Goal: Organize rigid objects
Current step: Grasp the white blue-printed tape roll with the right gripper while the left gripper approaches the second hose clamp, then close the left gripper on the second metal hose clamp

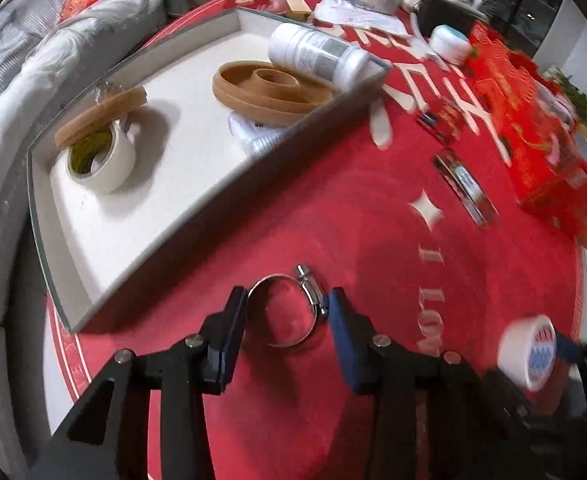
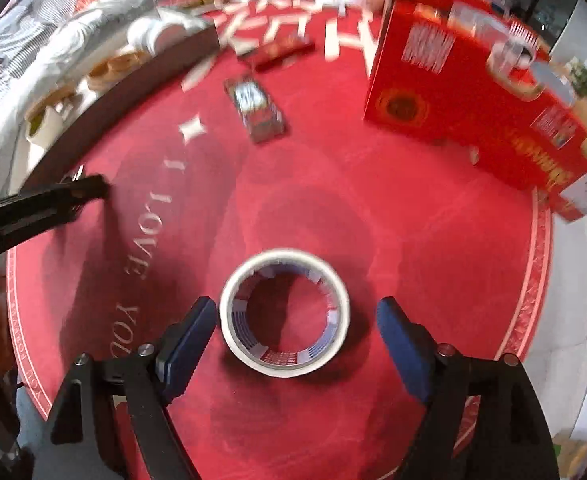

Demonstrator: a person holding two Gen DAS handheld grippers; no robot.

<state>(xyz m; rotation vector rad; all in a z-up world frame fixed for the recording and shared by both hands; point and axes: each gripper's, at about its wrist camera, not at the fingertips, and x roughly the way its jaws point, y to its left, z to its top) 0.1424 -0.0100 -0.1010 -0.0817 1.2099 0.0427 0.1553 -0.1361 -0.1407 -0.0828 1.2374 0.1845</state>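
The left claw [image 1: 287, 322] is clamped on one metal hose clamp [image 1: 289, 310] lying on the red mat [image 1: 333, 208] just beside the tray [image 1: 165, 216]. The right claw [image 2: 296, 334] stands apart around one tape roll [image 2: 284, 312], not touching it. The tray holds one more tape roll, two tan rings and one white bottle [image 1: 317, 56].

Our left black two-finger gripper with blue pads [image 1: 287, 316], angled steeply downward, jaws narrowed, our right matching gripper [image 2: 295, 330], downward, jaws wide apart
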